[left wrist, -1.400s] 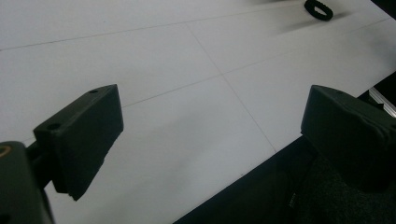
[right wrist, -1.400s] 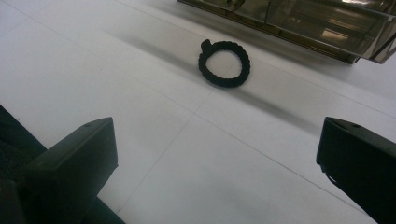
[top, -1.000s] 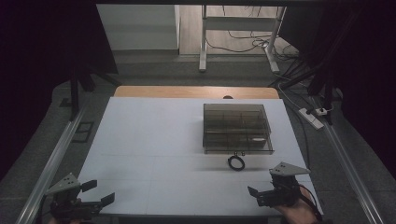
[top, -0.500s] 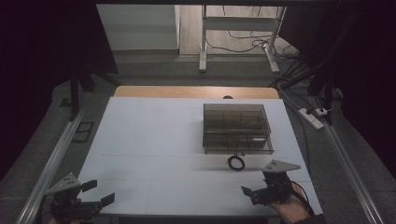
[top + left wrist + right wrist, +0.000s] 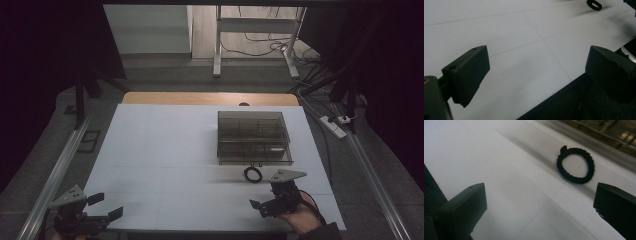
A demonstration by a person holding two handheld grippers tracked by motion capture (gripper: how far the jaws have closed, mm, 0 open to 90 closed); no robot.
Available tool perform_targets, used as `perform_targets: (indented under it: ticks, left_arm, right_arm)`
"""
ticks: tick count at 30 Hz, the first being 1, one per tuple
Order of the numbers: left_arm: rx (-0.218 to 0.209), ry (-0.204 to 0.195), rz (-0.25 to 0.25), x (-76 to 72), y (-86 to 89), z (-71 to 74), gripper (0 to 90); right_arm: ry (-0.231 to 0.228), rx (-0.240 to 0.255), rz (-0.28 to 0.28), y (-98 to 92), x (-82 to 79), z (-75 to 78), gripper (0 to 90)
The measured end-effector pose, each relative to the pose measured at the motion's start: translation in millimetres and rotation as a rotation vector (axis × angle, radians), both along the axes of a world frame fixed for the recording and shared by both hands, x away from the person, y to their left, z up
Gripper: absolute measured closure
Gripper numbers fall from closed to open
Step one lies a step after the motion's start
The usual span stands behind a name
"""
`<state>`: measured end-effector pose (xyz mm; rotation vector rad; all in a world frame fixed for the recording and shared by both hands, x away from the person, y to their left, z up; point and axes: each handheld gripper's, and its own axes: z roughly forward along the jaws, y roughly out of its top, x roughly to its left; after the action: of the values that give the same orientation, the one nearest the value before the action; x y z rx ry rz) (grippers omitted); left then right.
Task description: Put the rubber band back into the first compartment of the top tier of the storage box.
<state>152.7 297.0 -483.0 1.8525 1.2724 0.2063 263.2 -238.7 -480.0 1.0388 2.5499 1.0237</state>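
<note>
both grippers stay wide open; right gripper [image 5: 264, 204] has slid left, nearer the black ring [image 5: 253, 174], likely readying a pickup; left gripper [image 5: 104, 207] idle.

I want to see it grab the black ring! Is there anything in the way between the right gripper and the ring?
No, nothing visible blocks it. The black ring lies flat on bare white table, just ahead of the right gripper, whose fingers are spread wide. The brown compartment box sits beyond the ring, not in the path.
</note>
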Motion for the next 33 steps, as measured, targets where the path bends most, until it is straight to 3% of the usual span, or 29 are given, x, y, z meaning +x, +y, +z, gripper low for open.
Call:
perform_targets:
  ticks: [11,20,33]
  left_arm:
    - [-0.001,0.001,-0.001,0.1,-0.4,0.1,5.5]
    - [0.001,-0.001,-0.002,0.0,-0.4,0.1,5.5]
    - [0.009,-0.001,-0.003,0.2,-1.3,0.2,5.7]
  right_arm:
    - [0.009,-0.003,0.049,13.6,14.9,-12.3,3.1]
    - [0.033,-0.024,0.054,24.2,27.0,-21.7,4.9]
    - [0.015,-0.088,0.070,31.0,40.6,-31.3,13.0]
